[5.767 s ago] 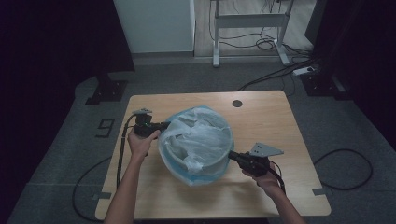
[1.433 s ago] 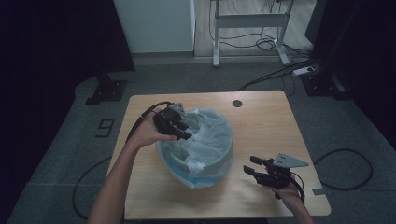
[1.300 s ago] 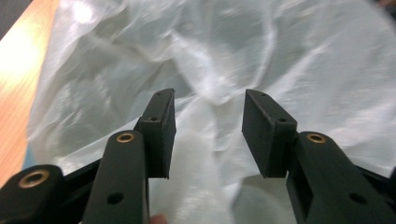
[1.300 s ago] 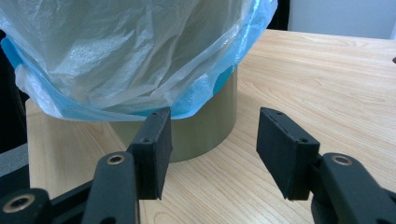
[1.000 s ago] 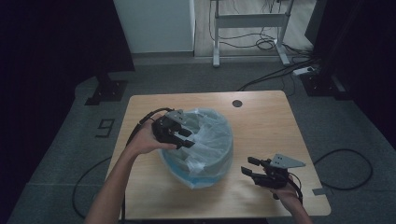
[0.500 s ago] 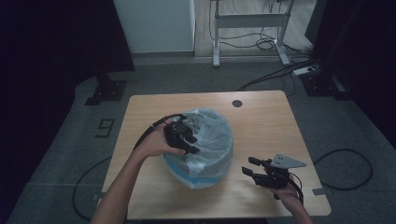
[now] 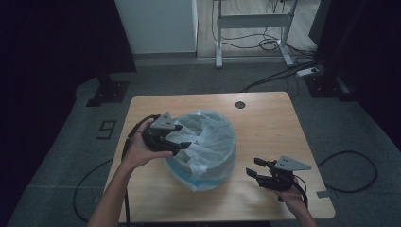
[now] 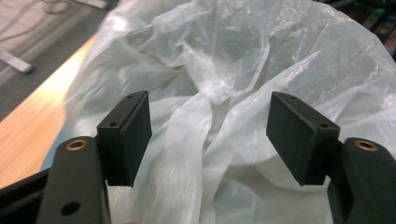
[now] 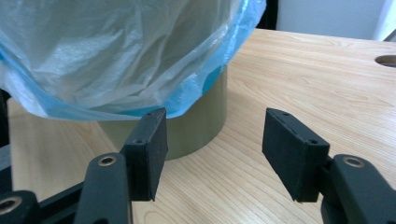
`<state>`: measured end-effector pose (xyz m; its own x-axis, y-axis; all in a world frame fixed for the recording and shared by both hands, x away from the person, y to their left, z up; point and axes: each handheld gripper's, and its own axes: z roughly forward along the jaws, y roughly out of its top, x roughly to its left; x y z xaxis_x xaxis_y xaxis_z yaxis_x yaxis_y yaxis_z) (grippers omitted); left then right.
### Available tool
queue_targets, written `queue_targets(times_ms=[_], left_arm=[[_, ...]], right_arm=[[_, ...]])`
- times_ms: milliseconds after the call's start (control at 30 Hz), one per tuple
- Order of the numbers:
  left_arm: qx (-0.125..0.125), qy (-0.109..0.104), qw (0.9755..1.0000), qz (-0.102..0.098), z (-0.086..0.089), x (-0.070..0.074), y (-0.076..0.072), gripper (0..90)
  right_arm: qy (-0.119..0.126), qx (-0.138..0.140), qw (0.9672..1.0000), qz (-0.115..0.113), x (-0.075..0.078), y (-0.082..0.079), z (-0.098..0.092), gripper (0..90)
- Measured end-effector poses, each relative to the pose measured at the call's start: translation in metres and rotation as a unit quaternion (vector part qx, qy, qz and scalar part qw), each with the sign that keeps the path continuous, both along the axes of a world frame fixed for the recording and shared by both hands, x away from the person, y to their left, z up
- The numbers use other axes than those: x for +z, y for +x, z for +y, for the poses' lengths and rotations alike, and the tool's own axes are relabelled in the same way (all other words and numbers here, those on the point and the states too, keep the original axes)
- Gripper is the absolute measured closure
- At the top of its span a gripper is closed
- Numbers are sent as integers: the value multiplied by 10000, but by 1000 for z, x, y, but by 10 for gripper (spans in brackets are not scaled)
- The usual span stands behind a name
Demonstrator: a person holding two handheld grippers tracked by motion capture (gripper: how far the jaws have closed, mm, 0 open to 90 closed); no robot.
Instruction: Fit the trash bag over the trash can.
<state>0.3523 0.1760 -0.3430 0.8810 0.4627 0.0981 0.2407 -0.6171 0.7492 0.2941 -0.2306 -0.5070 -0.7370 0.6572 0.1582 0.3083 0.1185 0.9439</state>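
Your left gripper (image 7: 182, 145) has drawn back toward the bin's nine o'clock rim, jaws just opened, nothing pinched. Right gripper (image 7: 253, 170) waits open at four o'clock. Centre-table, the translucent blue-edged plastic liner bag (image 7: 208, 142) drapes the olive round bin (image 9: 196, 130); pinch one layer, pull evenly.

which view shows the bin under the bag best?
Right gripper view: the bin wall shows bare below the bag's blue hem. In the high view the bag covers it; the left gripper view has bag folds.
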Motion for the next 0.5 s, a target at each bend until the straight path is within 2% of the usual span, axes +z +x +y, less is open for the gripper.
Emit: queue_targets(times_ms=[33, 67, 100, 167, 233, 267, 333, 500], left_arm=[[0, 0, 10000, 0, 0, 0, 0, 300], [142, -170, 9997, -71, 11, -2, -6, 300], [142, -170, 9997, -71, 11, -2, -6, 299], [361, -447, 9982, -186, 29, -6, -17, 297], [492, -576, 9968, -250, 42, -9, -26, 296], [492, -576, 9968, -250, 42, -9, -26, 296], [625, -718, 9951, -283, 58, -14, -35, 296], [934, -915, 9910, -301, 91, -29, -53, 294]], right_arm=[[0, 0, 10000, 0, 0, 0, 0, 394], [-39, -45, 10000, -2, -1, 0, 0, 389], [-39, -45, 10000, -2, -1, 0, 0, 389], [-75, -92, 9999, 8, -2, 0, 0, 384], [-91, -103, 9999, 14, -2, 0, -1, 382], [-91, -103, 9999, 14, -2, 0, -1, 382], [-106, -121, 9999, 17, -3, 0, -1, 381], [-132, -172, 9998, 41, -5, 0, -1, 377]])
